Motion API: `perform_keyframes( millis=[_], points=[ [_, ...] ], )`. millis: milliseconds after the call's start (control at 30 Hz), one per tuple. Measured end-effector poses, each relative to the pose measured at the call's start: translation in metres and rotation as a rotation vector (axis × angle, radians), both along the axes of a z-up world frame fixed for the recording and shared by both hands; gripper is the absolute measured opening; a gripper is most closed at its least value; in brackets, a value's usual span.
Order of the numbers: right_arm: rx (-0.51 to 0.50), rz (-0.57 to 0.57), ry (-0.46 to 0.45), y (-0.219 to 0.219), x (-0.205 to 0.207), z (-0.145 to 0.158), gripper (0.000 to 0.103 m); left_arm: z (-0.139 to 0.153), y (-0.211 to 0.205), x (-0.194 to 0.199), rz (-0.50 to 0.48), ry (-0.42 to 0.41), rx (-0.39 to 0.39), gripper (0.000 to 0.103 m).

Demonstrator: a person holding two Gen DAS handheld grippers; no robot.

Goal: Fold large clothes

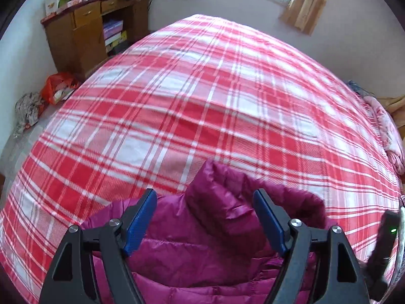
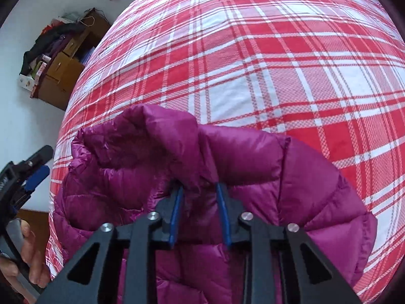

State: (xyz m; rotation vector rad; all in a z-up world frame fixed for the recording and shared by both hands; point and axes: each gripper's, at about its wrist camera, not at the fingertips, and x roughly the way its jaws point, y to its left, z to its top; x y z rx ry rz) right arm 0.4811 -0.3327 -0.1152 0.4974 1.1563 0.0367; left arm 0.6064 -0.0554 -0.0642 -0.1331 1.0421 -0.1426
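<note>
A puffy purple jacket [image 2: 192, 177] lies on a bed [image 2: 278, 63] with a red and white check cover. In the right wrist view the jacket fills the picture from 6 o'clock up to the middle. In the left wrist view it sits low, near 6 o'clock.

The right gripper [image 2: 198, 190] has its jaws pinched on a fold of the jacket near the top edge, where the cloth bunches up like a collar. The left gripper [image 1: 202, 197] has its jaws wide apart, with nothing in them. It hangs over the jacket, and the raised purple fold shows between its two blue pads. In the right wrist view it shows at 9 o'clock, held by a hand [image 2: 27, 258].

The jacket looks light, soft and squashy. Its shiny skin looks slippery, so a small pinch could slide off. I think it is best to grab a thick bit, like the collar edge or a seam. The puffy parts will likely spring back when folded, so they may need pressing flat.
</note>
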Motion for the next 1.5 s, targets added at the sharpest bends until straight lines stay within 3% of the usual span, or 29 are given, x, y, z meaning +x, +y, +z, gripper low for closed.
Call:
perform_keyframes(
  millis=[33, 133, 300, 467, 500, 567, 633, 833, 933, 1033, 1100, 1133, 1167, 1200, 1233, 1267, 1300, 1367, 1433, 1500],
  points=[
    [-0.014, 0.001, -0.015, -0.001, -0.002, -0.003, 0.016, 0.001, -0.006, 0.001, -0.019, 0.006, 0.004, 0.079],
    [-0.061, 0.024, -0.102, 0.004, -0.009, -0.007, 0.012, -0.011, -0.025, 0.006, -0.065, 0.060, 0.027, 0.079],
    [-0.185, 0.064, -0.194, 0.019, -0.016, -0.009, 0.011, -0.042, -0.043, 0.010, -0.050, 0.128, 0.096, 0.079],
    [-0.203, 0.071, -0.225, 0.021, -0.018, -0.011, 0.011, -0.060, -0.049, 0.012, -0.047, 0.165, 0.137, 0.076],
    [-0.197, 0.069, -0.226, 0.021, -0.017, -0.012, 0.011, -0.060, -0.045, 0.010, -0.038, 0.138, 0.136, 0.049],
    [-0.189, 0.071, -0.224, 0.018, -0.016, -0.012, 0.011, -0.062, -0.034, 0.006, -0.037, 0.139, 0.089, 0.014],
    [-0.180, 0.069, -0.215, 0.016, -0.016, -0.011, 0.010, -0.059, -0.014, -0.003, -0.014, 0.117, 0.007, 0.013],
    [-0.168, -0.008, -0.224, 0.003, -0.037, 0.002, 0.006, -0.041, 0.026, -0.051, -0.003, -0.014, -0.022, 0.012],
    [-0.219, -0.028, -0.213, -0.002, -0.047, -0.005, 0.002, -0.055, 0.032, -0.065, 0.015, -0.027, 0.014, 0.013],
    [-0.186, -0.061, -0.227, -0.006, -0.056, -0.005, 0.003, -0.075, 0.038, -0.070, 0.044, -0.024, -0.005, 0.014],
    [-0.109, -0.093, -0.267, -0.011, -0.063, 0.004, 0.020, -0.083, 0.047, -0.072, 0.071, -0.039, -0.053, 0.016],
    [-0.069, -0.100, -0.288, -0.013, -0.064, 0.009, 0.042, -0.086, 0.052, -0.073, 0.088, -0.049, -0.084, 0.016],
    [-0.032, -0.103, -0.313, -0.015, -0.065, 0.015, 0.058, -0.089, 0.053, -0.074, 0.098, -0.055, -0.100, 0.016],
    [-0.003, -0.099, -0.347, -0.014, -0.065, 0.022, 0.083, -0.091, 0.053, -0.074, 0.106, -0.068, -0.101, 0.016],
    [0.003, -0.090, -0.370, -0.010, -0.063, 0.028, 0.089, -0.092, 0.050, -0.075, 0.107, -0.089, -0.087, 0.016],
    [-0.015, -0.067, -0.388, -0.004, -0.059, 0.033, 0.089, -0.091, 0.046, -0.075, 0.107, -0.106, -0.070, 0.016],
    [-0.058, -0.035, -0.383, 0.005, -0.051, 0.035, 0.088, -0.091, 0.043, -0.076, 0.110, -0.123, -0.053, 0.016],
    [-0.141, 0.010, -0.334, 0.019, -0.034, 0.029, 0.072, -0.091, 0.043, -0.076, 0.122, -0.138, -0.058, 0.016],
    [-0.135, 0.059, -0.241, 0.030, -0.015, 0.010, 0.039, -0.092, 0.047, -0.077, 0.129, -0.141, -0.087, 0.016],
    [-0.149, 0.085, -0.171, 0.038, -0.008, -0.005, 0.018, -0.095, 0.058, -0.078, 0.138, -0.140, -0.159, 0.016]
  ],
)
